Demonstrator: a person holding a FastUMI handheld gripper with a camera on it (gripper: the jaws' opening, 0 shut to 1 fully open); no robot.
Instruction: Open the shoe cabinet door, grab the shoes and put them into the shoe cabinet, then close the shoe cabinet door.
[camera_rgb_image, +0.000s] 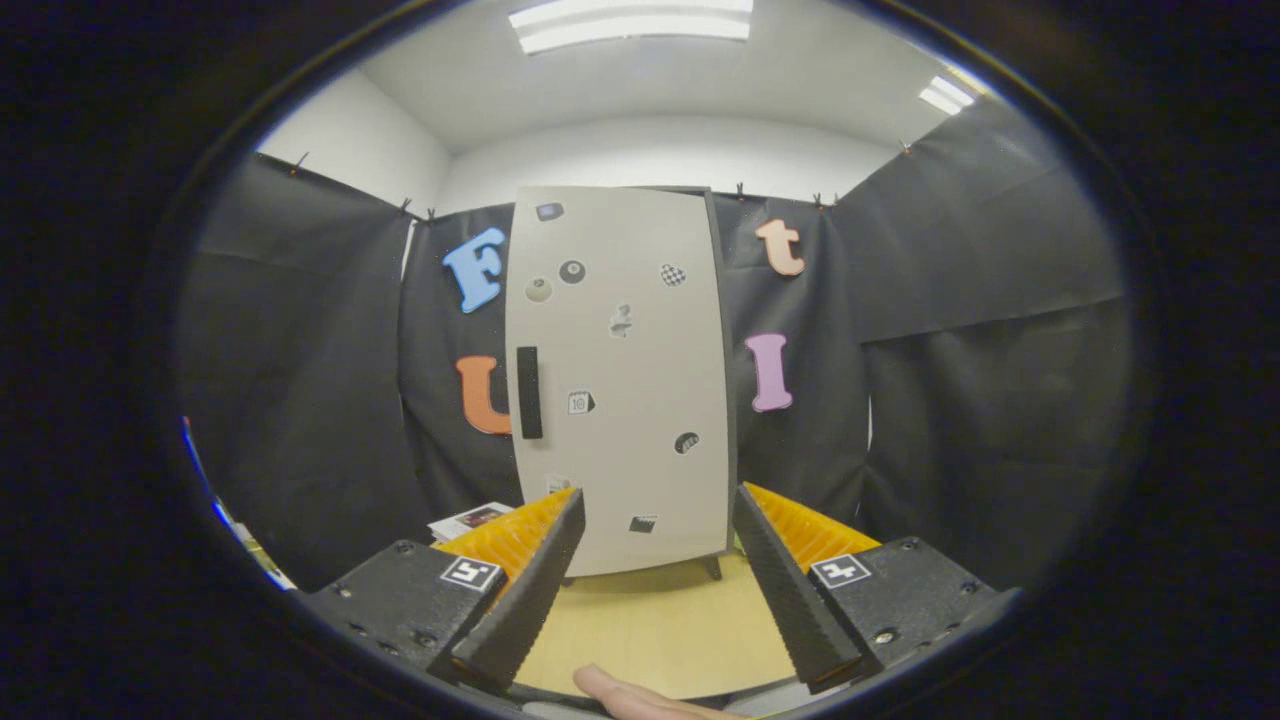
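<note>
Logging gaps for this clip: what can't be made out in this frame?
- Cabinet inside: hidden by its shut door, gripper view.
- Stickers on the door: too small to tell.
- Papers: partly behind the left finger.
- Fingertip: hand cut off by the edge.
- Gripper is open, holding nothing.

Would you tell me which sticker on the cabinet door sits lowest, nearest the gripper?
The small dark sticker near the door's bottom edge, between the open gripper's fingers; the others sit higher.
</note>
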